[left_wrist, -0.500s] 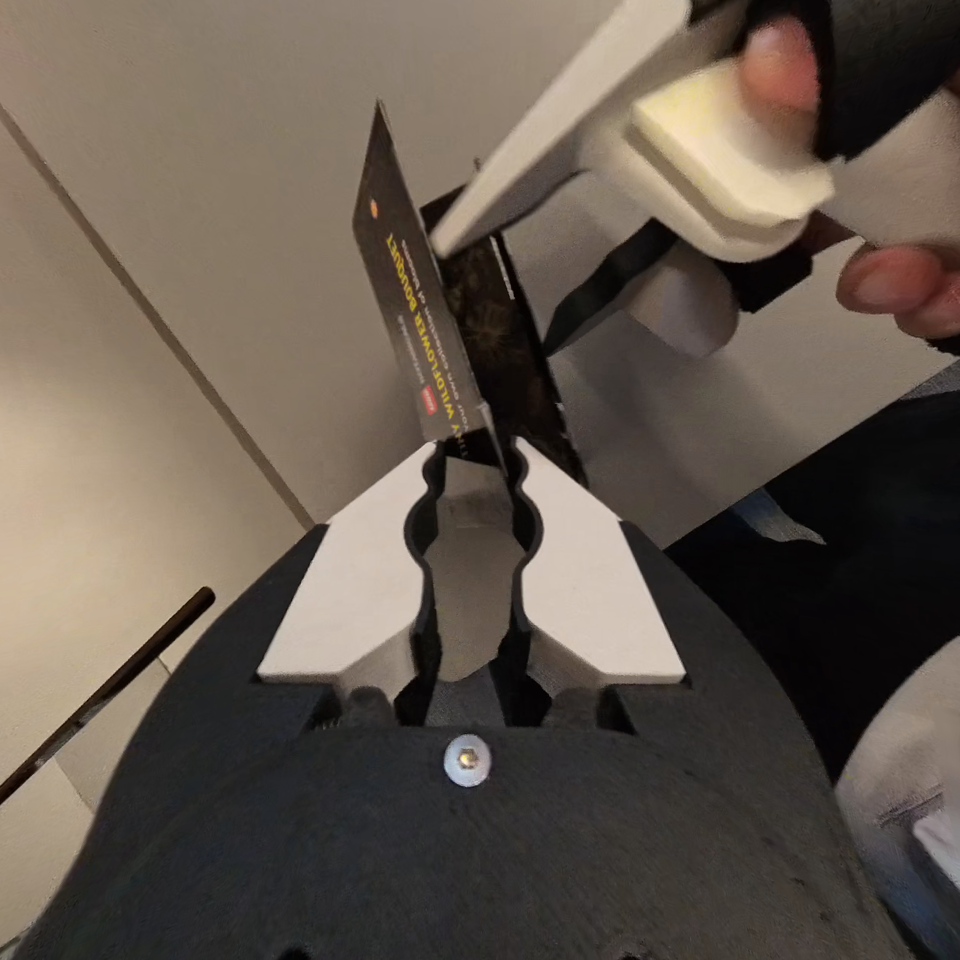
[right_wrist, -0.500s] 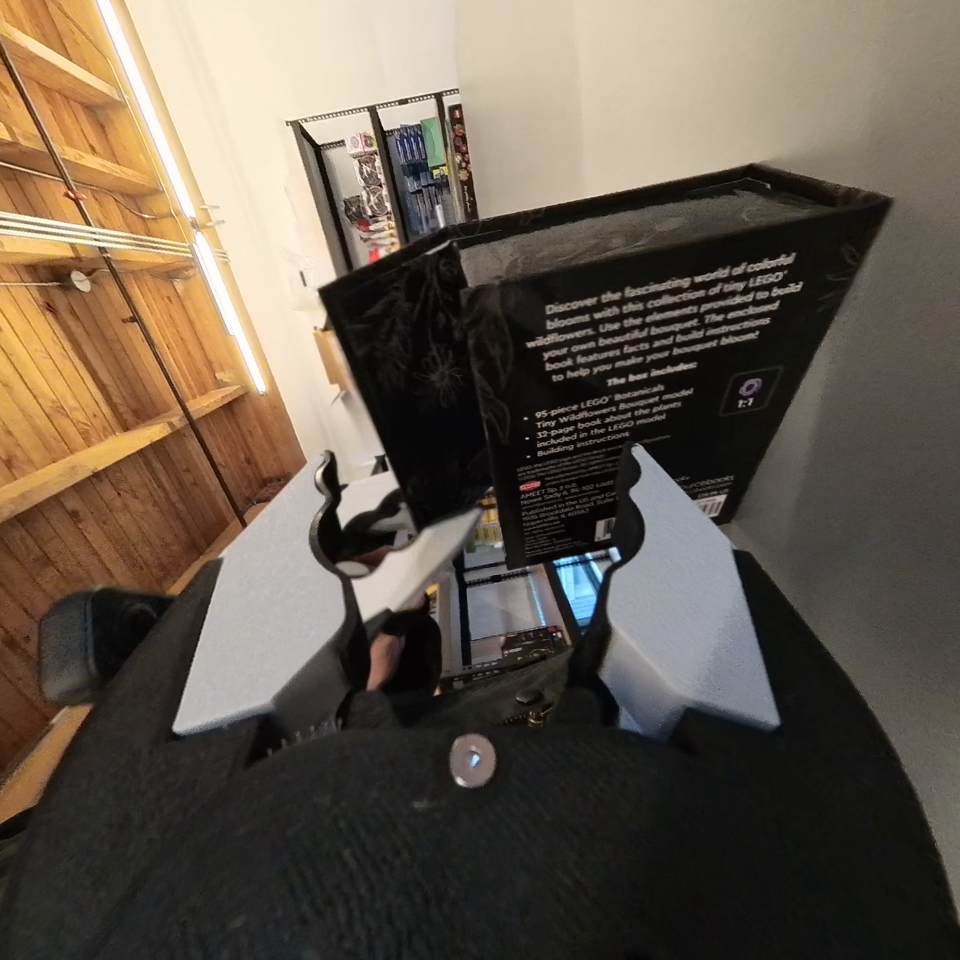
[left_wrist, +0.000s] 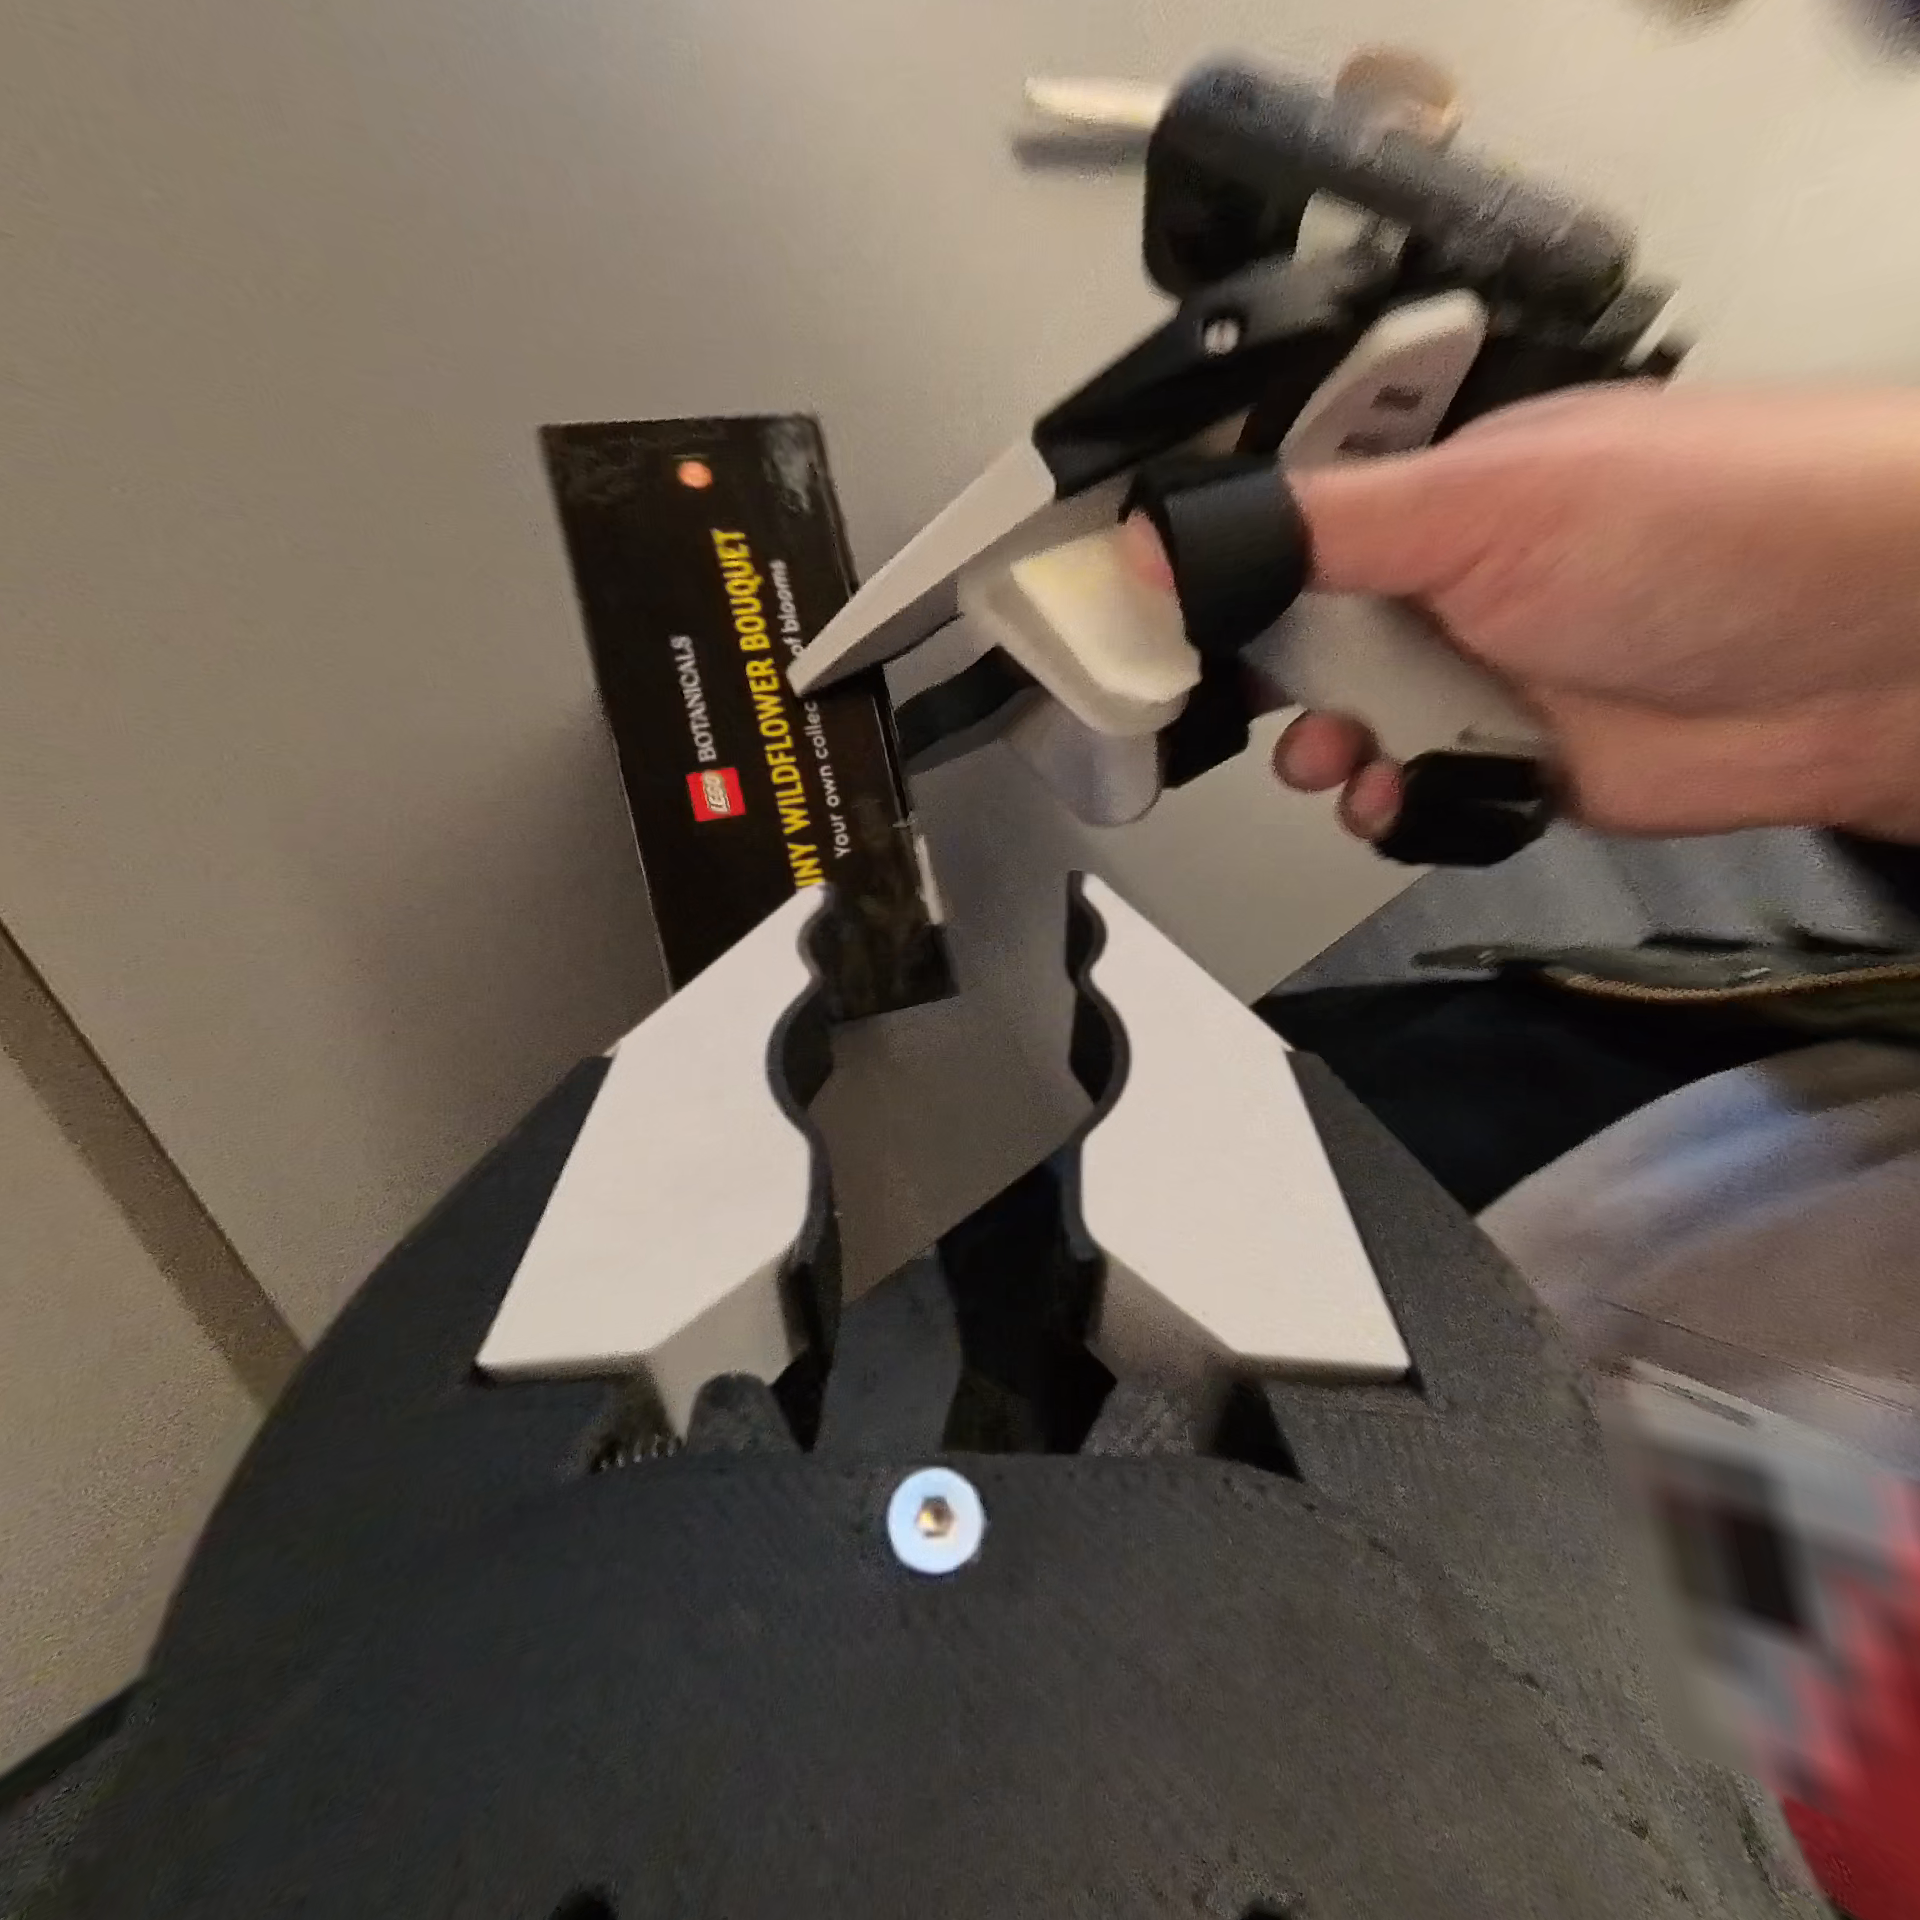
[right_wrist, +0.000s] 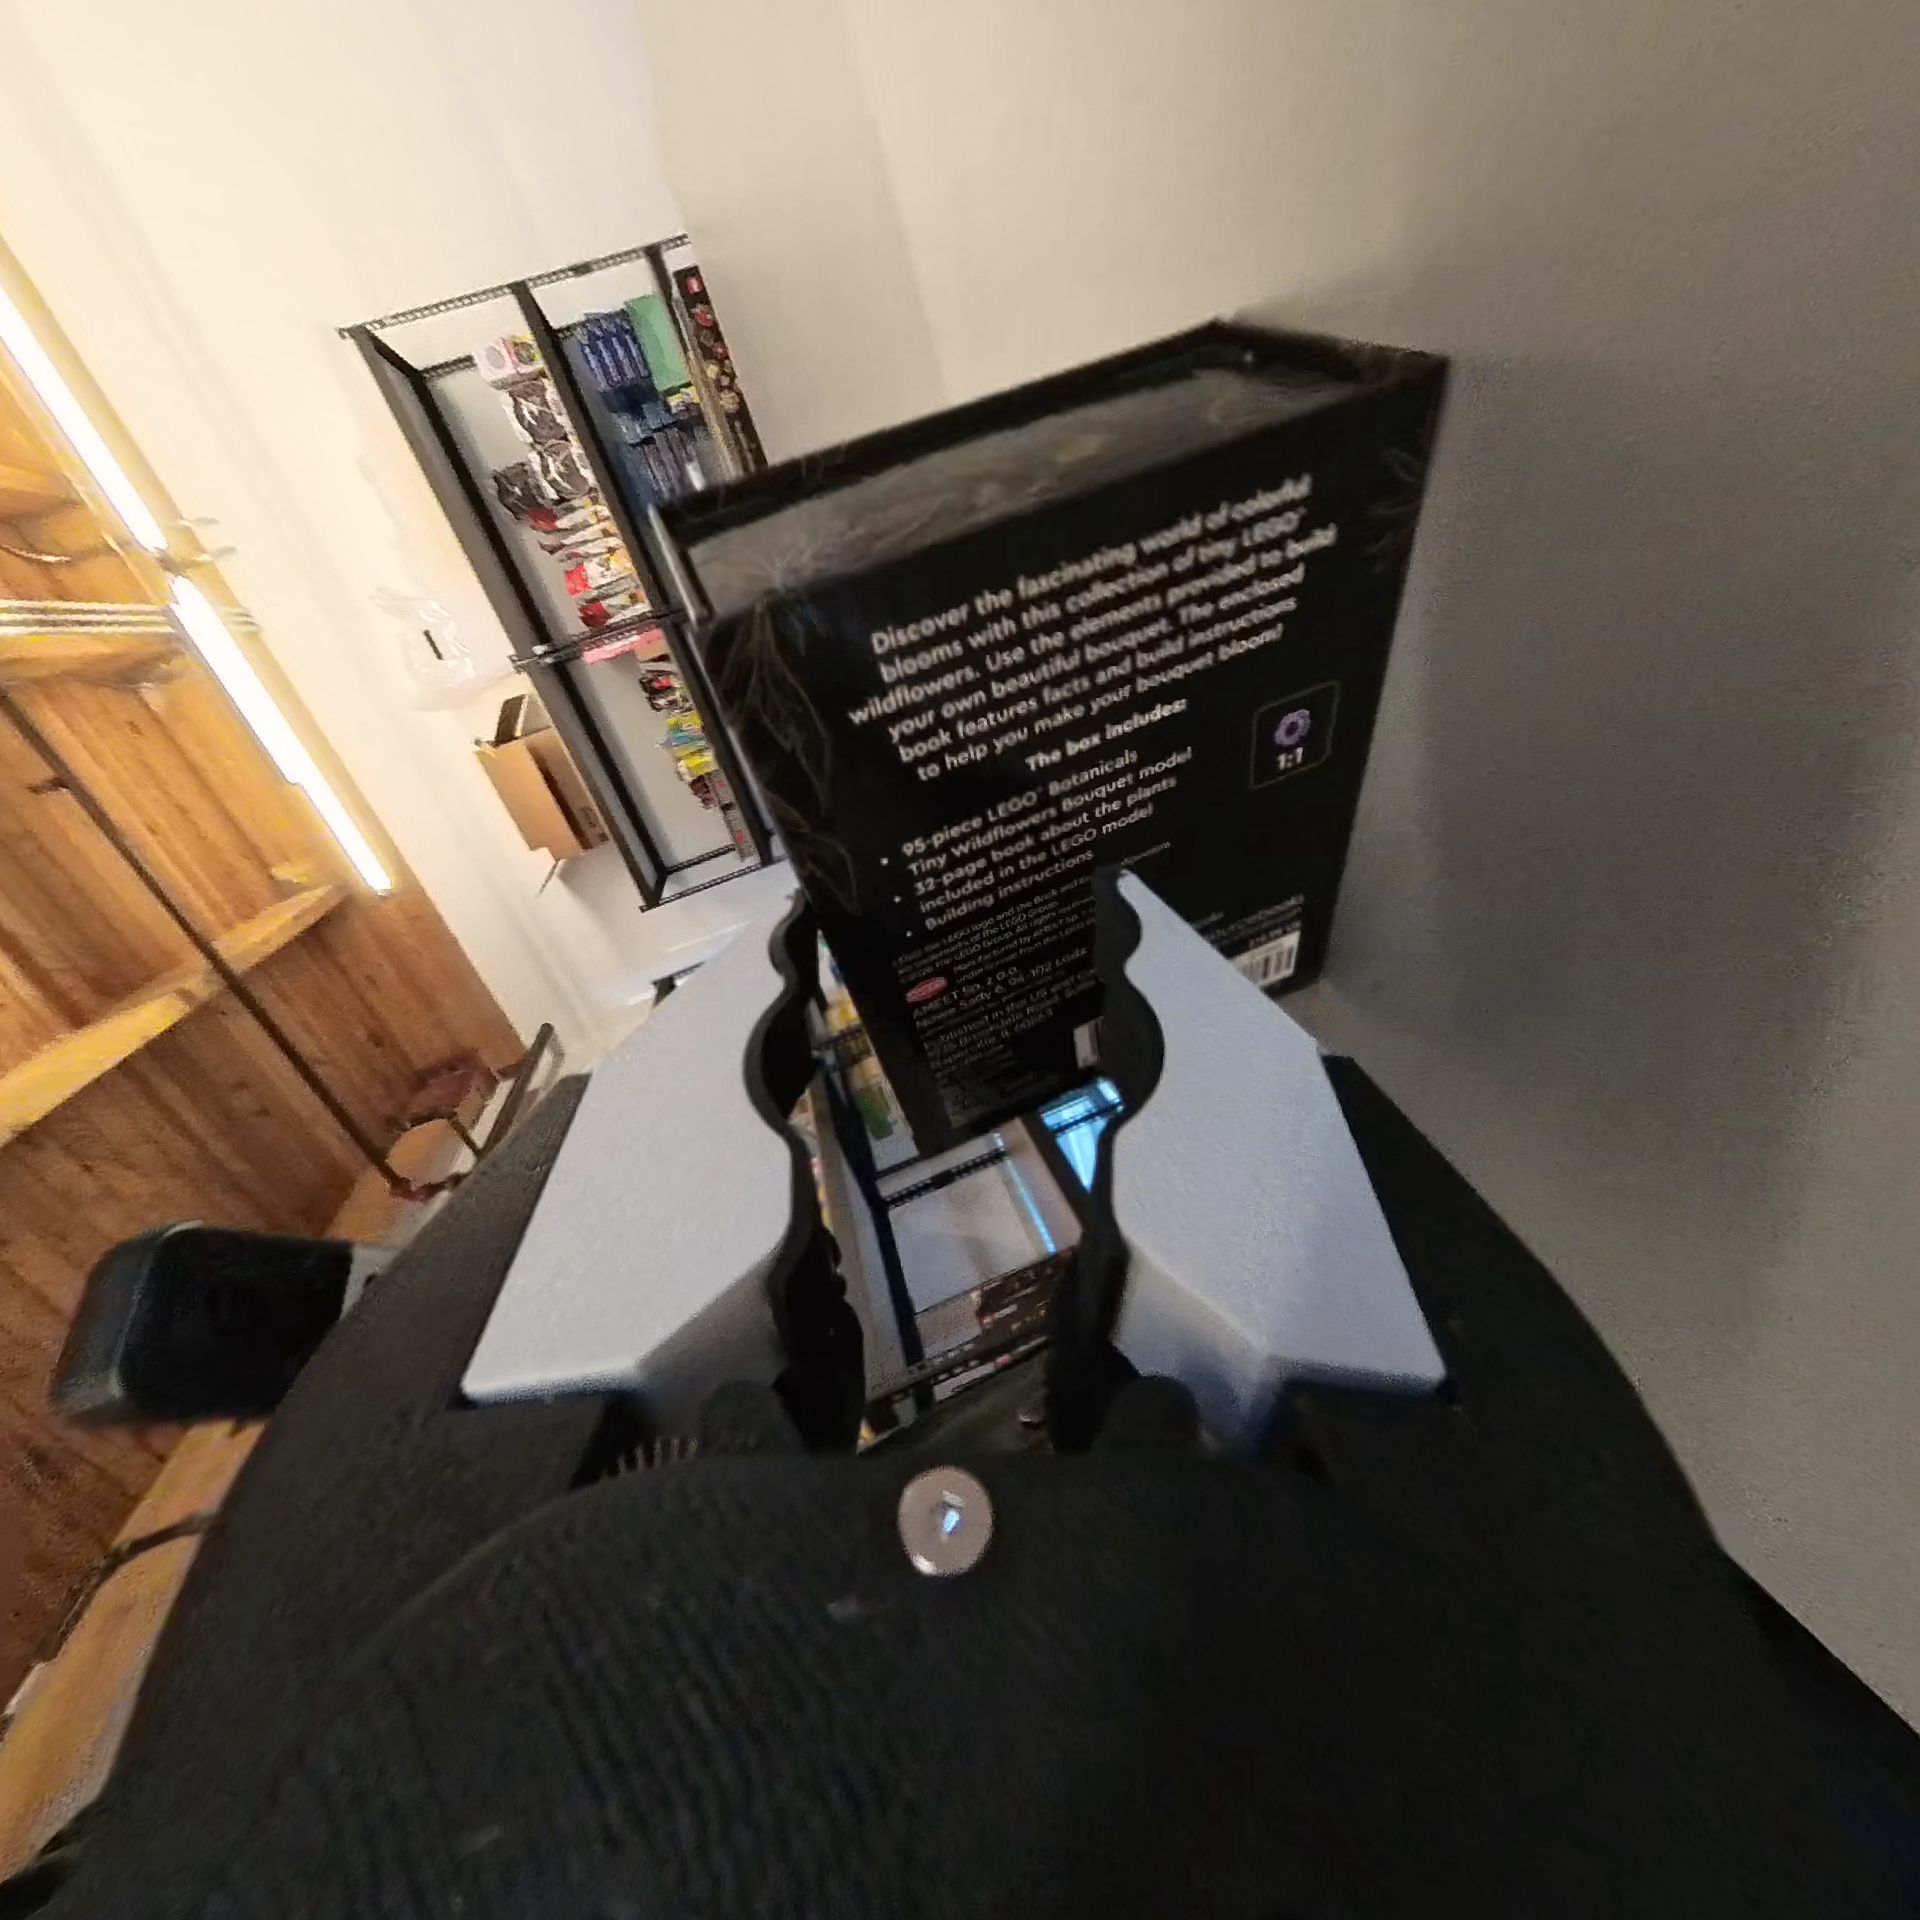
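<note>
Left gripper (left_wrist: 940, 914) gaping, empty, just beside black boxed set (left_wrist: 727, 686). Right gripper (right_wrist: 951, 914) parted around its lower edge, contact unclear. Best kept upright against grey wall (left_wrist: 312, 312).

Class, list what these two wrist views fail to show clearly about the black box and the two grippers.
- Left wrist view: the black box has its lower end hidden behind the left gripper.
- Left wrist view: the right gripper and hand are motion-blurred; tip contact with the box is unclear.
- Right wrist view: the box's bottom edge sits behind the right gripper.
</note>
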